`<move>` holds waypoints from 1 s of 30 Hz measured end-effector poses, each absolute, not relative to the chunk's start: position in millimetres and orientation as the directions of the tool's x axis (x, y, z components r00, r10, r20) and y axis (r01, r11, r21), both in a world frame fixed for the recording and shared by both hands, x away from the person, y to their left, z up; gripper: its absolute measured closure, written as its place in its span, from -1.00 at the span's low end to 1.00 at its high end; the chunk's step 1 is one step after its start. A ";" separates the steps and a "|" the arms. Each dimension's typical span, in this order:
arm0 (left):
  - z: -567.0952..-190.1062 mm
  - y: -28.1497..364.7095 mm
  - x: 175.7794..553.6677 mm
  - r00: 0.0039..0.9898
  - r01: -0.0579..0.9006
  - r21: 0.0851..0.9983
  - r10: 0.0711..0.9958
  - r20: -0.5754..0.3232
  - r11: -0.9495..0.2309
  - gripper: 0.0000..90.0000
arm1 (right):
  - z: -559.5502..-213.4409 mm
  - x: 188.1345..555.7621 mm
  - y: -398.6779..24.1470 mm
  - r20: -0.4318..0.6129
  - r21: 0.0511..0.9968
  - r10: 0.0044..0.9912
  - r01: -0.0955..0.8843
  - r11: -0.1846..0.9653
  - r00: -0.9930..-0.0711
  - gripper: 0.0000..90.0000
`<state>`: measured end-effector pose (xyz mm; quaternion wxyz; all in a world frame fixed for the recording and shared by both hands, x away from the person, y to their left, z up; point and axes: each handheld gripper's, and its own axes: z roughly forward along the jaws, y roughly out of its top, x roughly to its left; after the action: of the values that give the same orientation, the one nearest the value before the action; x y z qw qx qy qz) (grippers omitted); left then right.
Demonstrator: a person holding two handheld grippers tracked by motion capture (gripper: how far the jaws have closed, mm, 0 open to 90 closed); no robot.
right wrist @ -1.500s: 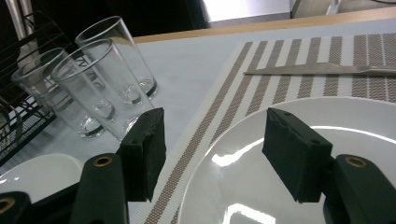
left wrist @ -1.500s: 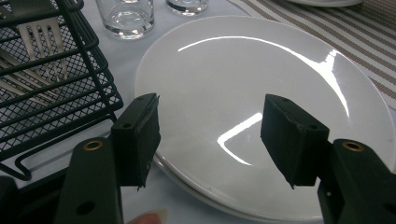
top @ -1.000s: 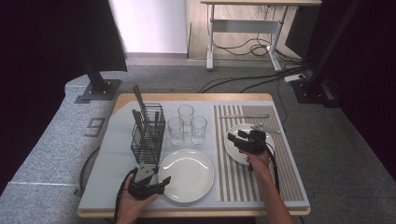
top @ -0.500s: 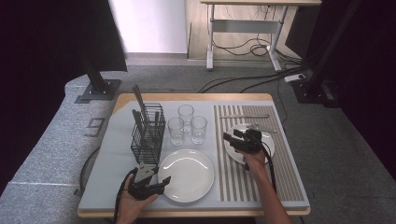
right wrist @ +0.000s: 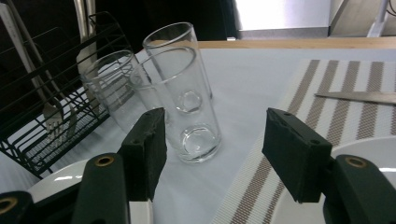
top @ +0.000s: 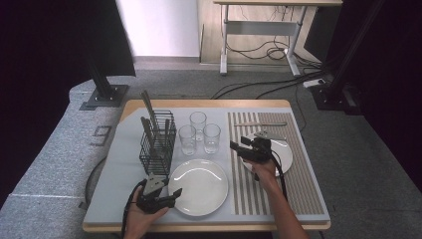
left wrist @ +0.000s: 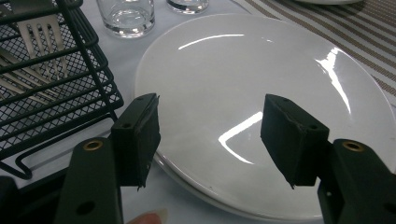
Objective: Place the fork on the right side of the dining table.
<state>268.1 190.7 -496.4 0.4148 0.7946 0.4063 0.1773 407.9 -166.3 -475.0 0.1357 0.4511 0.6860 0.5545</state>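
- Glass tumblers: three stand in a cluster behind the big white plate (top: 198, 186), just right of the wire cutlery rack (top: 158, 142). The nearest tumbler (right wrist: 184, 105) is upright and empty, on bare bench (top: 124, 169) at the edge of the striped mat (top: 278, 184).
- Right claw (top: 238, 148): jaws spread, nothing between them. It hangs over the striped mat's left edge, between the tumblers and the small plate (top: 283, 149), aimed at the nearest tumbler. In the right gripper view that tumbler sits ahead of the gap, slightly toward the left jaw, not yet between the pads.
- Left claw (left wrist: 210, 135): released, empty, hovering over the near-left rim of the big plate, beside the rack. No contact with the rim that I can make out.
- Rack holds forks (left wrist: 44, 39) and other long utensils. A knife (top: 261, 124) lies on the mat behind the small plate.
- Step in hand, as I judge it: approach phase, right claw lining up to pick the nearest tumbler; left claw waits by the big plate.
- Next move calls for: advance toward the tumblers, shift slightly so the nearest one centres between the pads, keep the left jaw off the tumbler beside it, then close at mid-height on the wall.
- Risk: tumblers stand close together; a skewed approach could knock a neighbour.
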 end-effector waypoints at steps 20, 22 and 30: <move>-495.0 191.0 267.4 0.611 0.494 0.806 0.790 -0.055 -0.326 -0.17 | -457.7 411.1 -124.9 0.301 0.899 0.716 0.437 0.006 -0.630 -0.11; -495.0 191.1 267.4 0.611 0.494 0.806 0.790 -0.055 -0.326 -0.17 | -457.8 411.5 -121.2 0.301 0.899 0.711 0.438 0.010 -0.635 -0.11; -495.2 190.7 267.4 0.612 0.494 0.805 0.789 -0.056 -0.327 -0.17 | -456.8 413.4 -107.5 0.300 0.899 0.695 0.437 0.023 -0.653 -0.10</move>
<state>267.4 190.7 -495.2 0.4169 0.7952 0.4034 0.1765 413.4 -107.5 -456.8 0.1128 0.4007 0.7063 0.5726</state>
